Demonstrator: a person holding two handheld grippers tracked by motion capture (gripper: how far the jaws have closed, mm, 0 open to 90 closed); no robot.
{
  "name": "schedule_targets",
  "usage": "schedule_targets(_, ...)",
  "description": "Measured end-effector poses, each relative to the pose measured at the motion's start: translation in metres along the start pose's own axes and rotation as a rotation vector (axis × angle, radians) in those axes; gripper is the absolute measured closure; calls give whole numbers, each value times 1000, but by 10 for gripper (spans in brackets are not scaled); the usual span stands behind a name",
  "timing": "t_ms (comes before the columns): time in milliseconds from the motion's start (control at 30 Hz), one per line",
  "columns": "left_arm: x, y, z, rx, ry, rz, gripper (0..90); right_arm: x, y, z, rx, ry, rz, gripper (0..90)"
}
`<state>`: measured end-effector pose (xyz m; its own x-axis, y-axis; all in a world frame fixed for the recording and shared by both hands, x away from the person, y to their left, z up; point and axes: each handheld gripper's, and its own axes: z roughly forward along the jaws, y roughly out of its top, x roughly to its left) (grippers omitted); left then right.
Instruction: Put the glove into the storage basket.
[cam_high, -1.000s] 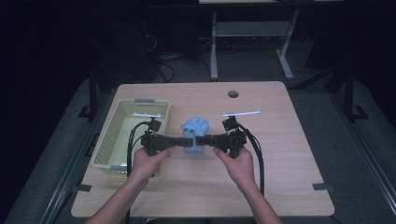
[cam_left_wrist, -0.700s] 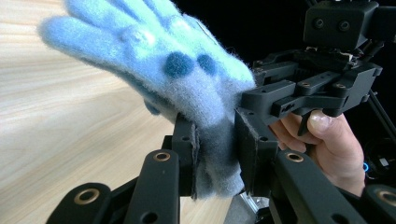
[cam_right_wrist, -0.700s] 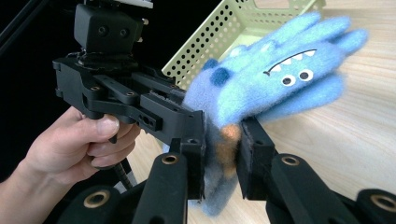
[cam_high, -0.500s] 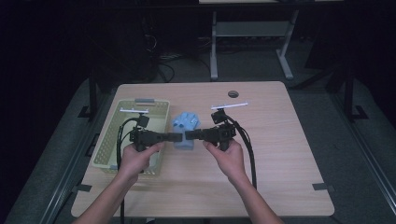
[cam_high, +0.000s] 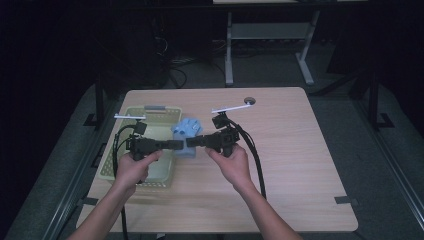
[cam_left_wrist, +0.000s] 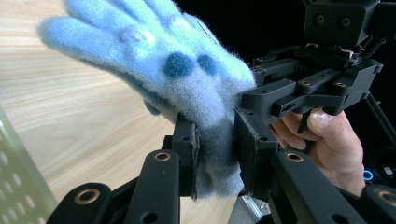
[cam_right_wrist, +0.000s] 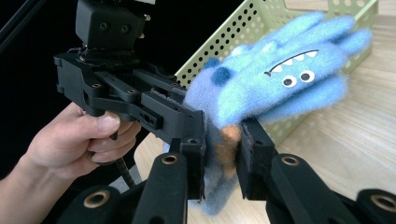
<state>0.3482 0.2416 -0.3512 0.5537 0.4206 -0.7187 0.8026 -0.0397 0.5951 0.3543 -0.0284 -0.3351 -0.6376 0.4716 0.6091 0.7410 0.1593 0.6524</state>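
The blue glove (cam_high: 186, 136) hangs between both grippers, just past the basket's (cam_high: 154, 113) right rim, with plenty of bare table (cam_high: 300, 150) to the right. The left gripper (cam_high: 179, 145) is clamped on its cuff, and the right gripper (cam_high: 192, 142) pinches it from the other side. The right gripper view shows a monster face with eyes and teeth; the left gripper view shows dark blue spots instead. Both hands (cam_high: 131, 167) sit level, jaws pointing at each other.
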Motion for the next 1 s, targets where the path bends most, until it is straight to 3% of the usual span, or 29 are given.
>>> schedule_targets(1000,14,-2,-41,-27,31,-11,713,14,17,39,34,48,-36,743)
